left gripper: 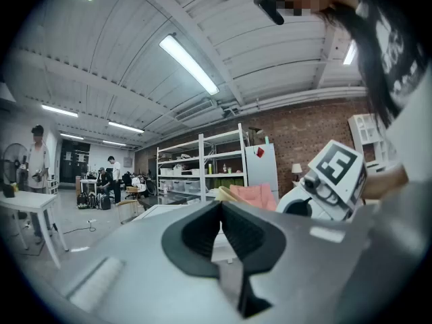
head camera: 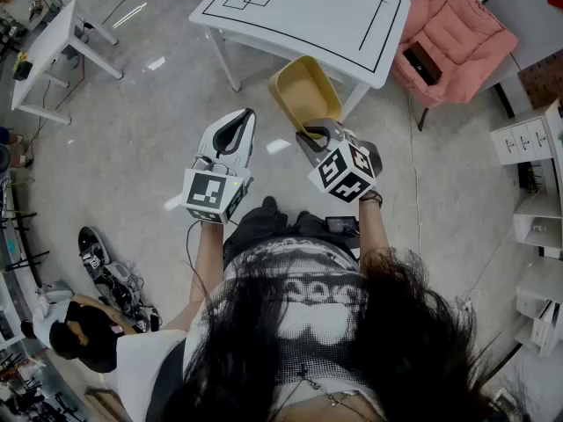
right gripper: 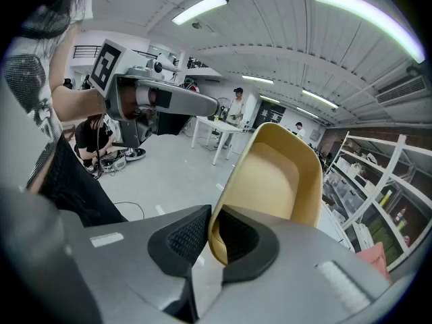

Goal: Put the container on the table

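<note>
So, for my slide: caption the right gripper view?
Right gripper shut on the yellow container at its rim, above the floor.

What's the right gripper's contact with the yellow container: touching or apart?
Touching. The right gripper view shows the right gripper shut on the yellow container at its rim.

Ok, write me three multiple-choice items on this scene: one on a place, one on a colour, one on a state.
1. The container is:
A in the right gripper, off the table
B flat on the table
C under the table

2. Its colour:
A blue
B yellow
C red

3. The left gripper has its fingers:
A wide apart
B on the container
C together, empty

Answers:
1. A, the right fingers clamp its rim in the air, short of the table.
2. B, its walls show yellow.
3. C, the left fingers meet with nothing between them.
</note>
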`<state>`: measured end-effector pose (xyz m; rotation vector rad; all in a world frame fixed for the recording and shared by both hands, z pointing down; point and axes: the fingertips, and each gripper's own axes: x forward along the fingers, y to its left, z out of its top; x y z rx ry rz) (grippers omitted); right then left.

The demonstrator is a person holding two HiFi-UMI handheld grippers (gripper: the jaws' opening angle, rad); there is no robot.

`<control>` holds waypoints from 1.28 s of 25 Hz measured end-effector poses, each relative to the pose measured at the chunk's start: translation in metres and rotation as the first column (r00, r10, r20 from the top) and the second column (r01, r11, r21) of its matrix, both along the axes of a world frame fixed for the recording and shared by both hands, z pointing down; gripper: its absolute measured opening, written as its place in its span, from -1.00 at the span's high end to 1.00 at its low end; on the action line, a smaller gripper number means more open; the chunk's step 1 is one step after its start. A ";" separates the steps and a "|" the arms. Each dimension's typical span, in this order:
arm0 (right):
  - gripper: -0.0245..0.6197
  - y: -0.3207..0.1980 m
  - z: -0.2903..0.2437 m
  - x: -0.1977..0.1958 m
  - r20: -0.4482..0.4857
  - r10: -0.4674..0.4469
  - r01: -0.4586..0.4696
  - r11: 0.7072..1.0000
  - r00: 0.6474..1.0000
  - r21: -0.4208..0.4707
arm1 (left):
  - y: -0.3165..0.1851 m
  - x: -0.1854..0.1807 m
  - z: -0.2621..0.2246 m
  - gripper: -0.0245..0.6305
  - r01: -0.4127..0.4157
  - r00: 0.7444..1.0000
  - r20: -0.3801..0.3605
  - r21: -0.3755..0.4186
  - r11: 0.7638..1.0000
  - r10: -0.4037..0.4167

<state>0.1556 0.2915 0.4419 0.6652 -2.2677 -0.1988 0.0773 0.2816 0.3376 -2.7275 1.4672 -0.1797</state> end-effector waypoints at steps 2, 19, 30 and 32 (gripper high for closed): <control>0.79 -0.003 0.000 -0.006 -0.003 0.000 0.000 1.000 1.000 0.000 | -0.003 -0.005 -0.001 0.93 -0.005 1.000 -0.001 0.000 1.000 0.005; 0.80 -0.021 0.003 -0.074 0.039 0.047 -0.046 0.999 0.998 -0.023 | -0.025 -0.064 0.005 0.93 -0.056 0.998 -0.018 -0.012 0.998 0.056; 0.80 -0.035 0.014 -0.108 0.026 0.079 -0.077 0.996 0.997 -0.051 | -0.041 -0.112 0.019 0.93 -0.056 0.998 -0.036 -0.040 0.998 0.055; 0.80 -0.039 0.015 -0.109 0.020 0.081 -0.080 0.995 0.997 -0.058 | -0.045 -0.115 0.020 0.93 -0.054 0.998 -0.039 -0.046 0.997 0.053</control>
